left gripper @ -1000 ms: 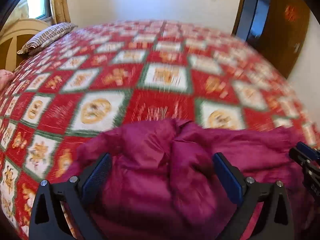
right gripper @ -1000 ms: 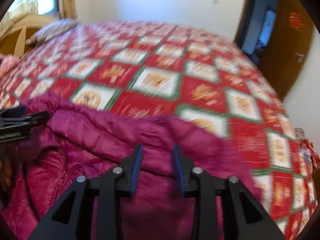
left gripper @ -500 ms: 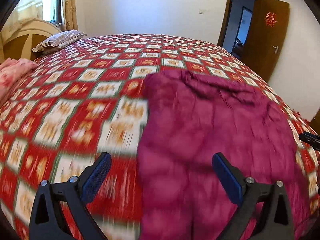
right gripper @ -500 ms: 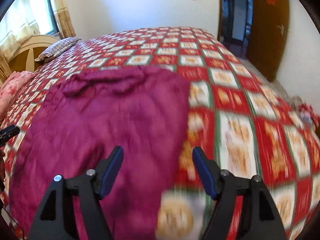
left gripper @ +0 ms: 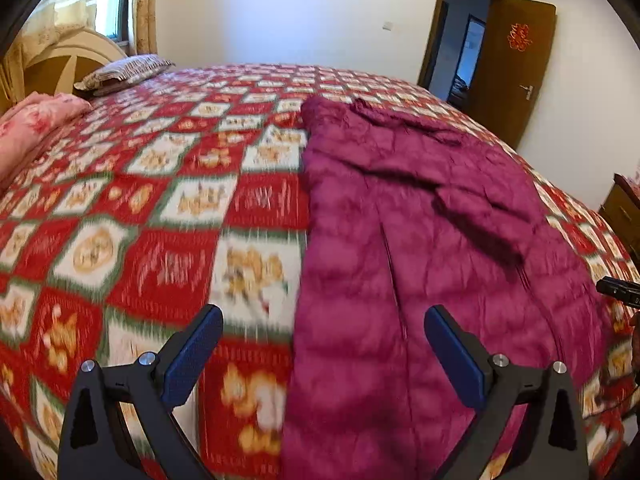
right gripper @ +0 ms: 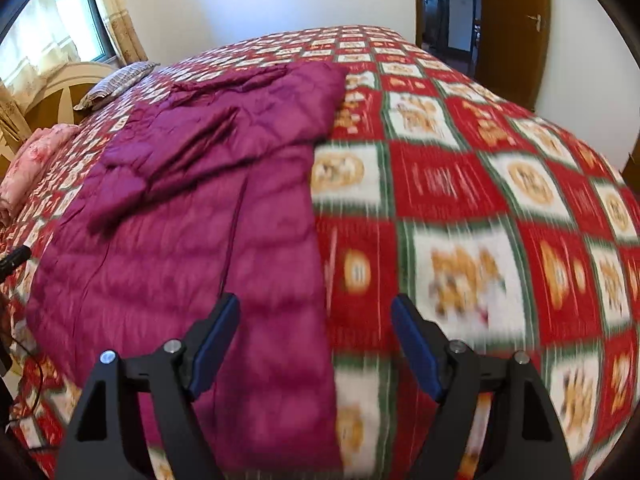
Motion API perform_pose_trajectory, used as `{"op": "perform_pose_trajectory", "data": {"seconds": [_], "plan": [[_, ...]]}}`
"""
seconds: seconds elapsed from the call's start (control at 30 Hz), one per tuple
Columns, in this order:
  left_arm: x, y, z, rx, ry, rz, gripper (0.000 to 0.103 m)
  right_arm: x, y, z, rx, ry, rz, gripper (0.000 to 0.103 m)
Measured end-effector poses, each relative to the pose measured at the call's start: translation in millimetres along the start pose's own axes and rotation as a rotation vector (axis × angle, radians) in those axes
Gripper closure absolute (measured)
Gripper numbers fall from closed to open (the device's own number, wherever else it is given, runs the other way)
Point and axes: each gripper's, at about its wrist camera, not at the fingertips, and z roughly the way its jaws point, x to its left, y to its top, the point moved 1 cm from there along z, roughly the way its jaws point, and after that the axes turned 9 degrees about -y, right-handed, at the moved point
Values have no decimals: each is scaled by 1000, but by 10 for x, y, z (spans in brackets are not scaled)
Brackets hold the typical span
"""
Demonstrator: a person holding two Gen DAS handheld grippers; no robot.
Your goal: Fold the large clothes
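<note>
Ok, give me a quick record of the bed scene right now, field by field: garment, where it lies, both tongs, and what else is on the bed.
garment: magenta puffer coat, spread flat, one sleeve folded across its front
surface: red and white patterned bedspread
left tongs: open, nothing between the jaws, over the coat's left edge
right tongs: jaws opening, nothing gripped, over the coat's right edge
other items: striped pillow, pink bedding by the headboard
room: brown door open

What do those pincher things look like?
Each hand-held gripper, left and right, is a black frame with triangle cut-outs, shiny round silver bolts, and two fingers faced with flat blue pads. No sleeves or hands show.
</note>
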Motion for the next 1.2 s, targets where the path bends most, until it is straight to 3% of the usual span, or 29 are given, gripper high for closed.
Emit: {"op": "perform_pose_trajectory", "data": {"seconds": [0.2, 0.33, 0.37, 0.4, 0.43, 0.47, 0.5, 0.6, 0.77, 1.1, 1.2], "plan": [[-108, -266, 120, 55, -18, 42, 2, 76, -369, -55, 44, 53, 14, 26], [-182, -396, 235, 99, -41, 89, 6, 78, -449, -38, 57, 125, 55, 55], [-203, -412, 227, 98, -32, 104, 12, 87, -438, -53, 49, 135, 48, 63], [-233, -413, 216, 99, -22, 123, 33, 98, -440, -76, 42, 154, 44, 81], [-250, -393, 189, 97, -13, 129, 53, 105, -426, -109, 29, 148, 41, 85], [-251, -379, 165, 97, -17, 122, 65, 123, -420, -134, 21, 142, 32, 86], [-251, -356, 139, 99, -48, 111, 84, 137, -417, -155, 14, 145, 22, 89], [-300, -326, 16, 84, -86, 112, 96, 173, -430, -239, -12, 158, 24, 91], [-398, -153, -394, -5, -168, 109, 98, 125, -349, -577, -109, 204, 56, 93], [-474, 193, -1584, -198, -296, 92, 99, 138, -164, -1722, -371, 256, 45, 94], [-565, 285, -1793, -247, -278, 148, 99, 150, -20, -1989, -461, 261, 24, 94]]}}
